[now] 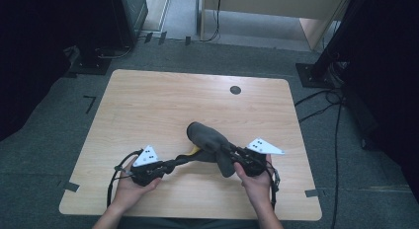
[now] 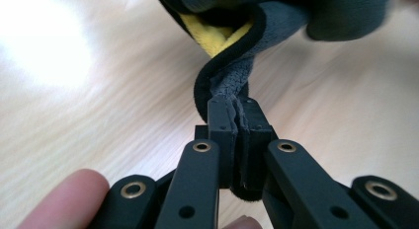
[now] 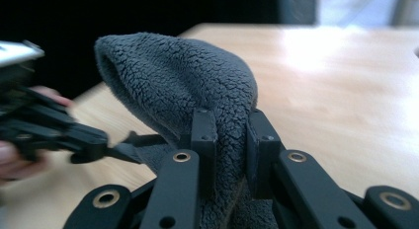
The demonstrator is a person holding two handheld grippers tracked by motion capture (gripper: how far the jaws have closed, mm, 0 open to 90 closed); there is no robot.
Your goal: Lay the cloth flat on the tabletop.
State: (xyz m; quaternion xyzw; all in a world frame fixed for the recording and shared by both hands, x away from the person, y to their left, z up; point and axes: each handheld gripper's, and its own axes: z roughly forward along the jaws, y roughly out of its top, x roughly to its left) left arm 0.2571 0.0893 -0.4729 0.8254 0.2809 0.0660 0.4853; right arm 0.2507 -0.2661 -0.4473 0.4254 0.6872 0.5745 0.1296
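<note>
A grey fleece piece (image 1: 210,137) with black edging and a yellow lining hangs just above the wooden table (image 1: 148,100), stretched between both grippers. My left gripper (image 1: 172,164) is shut on its black-trimmed edge; in the left gripper view the left gripper (image 2: 237,115) pinches the twisted hem of the fleece (image 2: 232,81), with yellow lining above. My right gripper (image 1: 232,154) holds the other side. In the right gripper view the right gripper (image 3: 230,123) has its jaws pressed on a thick fold of the fleece (image 3: 178,76), which bulges up above them.
A small dark round grommet (image 1: 235,90) sits in the table's far right part. Black stands and cables (image 1: 321,108) surround the table on the grey carpet. A person's hands (image 1: 131,187) hold both grippers near the front edge.
</note>
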